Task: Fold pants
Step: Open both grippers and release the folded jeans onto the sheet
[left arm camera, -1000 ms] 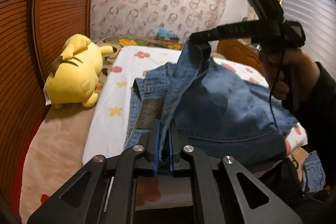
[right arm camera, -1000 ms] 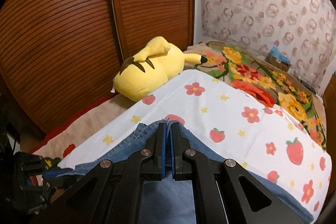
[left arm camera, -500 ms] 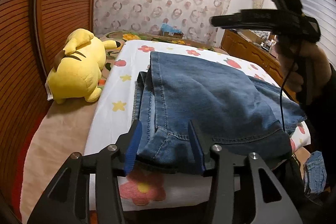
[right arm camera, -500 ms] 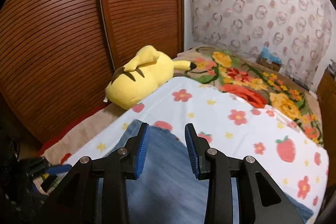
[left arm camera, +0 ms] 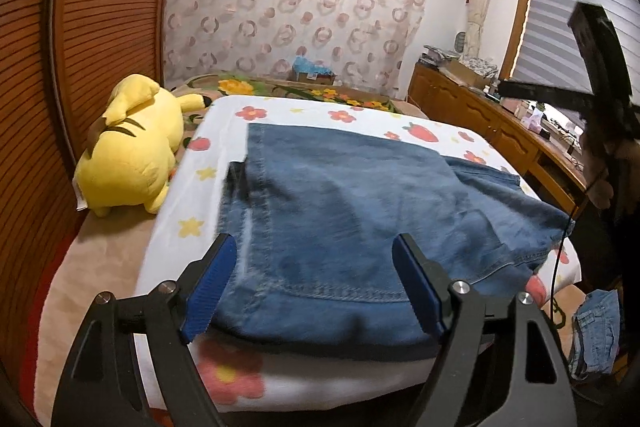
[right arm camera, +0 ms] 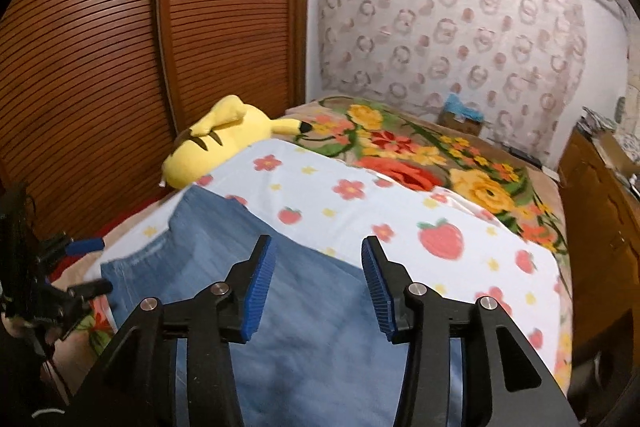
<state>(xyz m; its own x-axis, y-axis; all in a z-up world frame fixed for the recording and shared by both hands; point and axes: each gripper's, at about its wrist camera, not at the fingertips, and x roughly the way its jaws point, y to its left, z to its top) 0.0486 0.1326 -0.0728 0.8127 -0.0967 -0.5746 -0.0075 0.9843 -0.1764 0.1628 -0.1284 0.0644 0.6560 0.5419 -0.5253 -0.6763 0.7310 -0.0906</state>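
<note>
1. Now, at the far left, a yellow plush toy [left arm camera: 132,155] lies on the bed beside the slatted wooden wardrobe doors [left arm camera: 80,27], apart from the denim.
2. My left gripper [left arm camera: 316,287] has just been opening; its jaws stand wide apart, straddling the near hem of the pants [left arm camera: 352,211] without pressing on it. A second ago they were pinched shut on a raised fold of that denim.
3. The pants now lie flat, doubled over, on the white flower-and-strawberry sheet [left arm camera: 420,131] of the bed, where before one layer hung lifted in the air.
4. My right gripper [right arm camera: 318,287] has likewise just been opening; its jaws are apart above the cloth, with nothing clamped.
5. I judge this fold laid and released; both hands are free for smoothing or the next fold.
6. At the far right, a second denim piece [left arm camera: 596,327] sits below the bed's edge.
</note>
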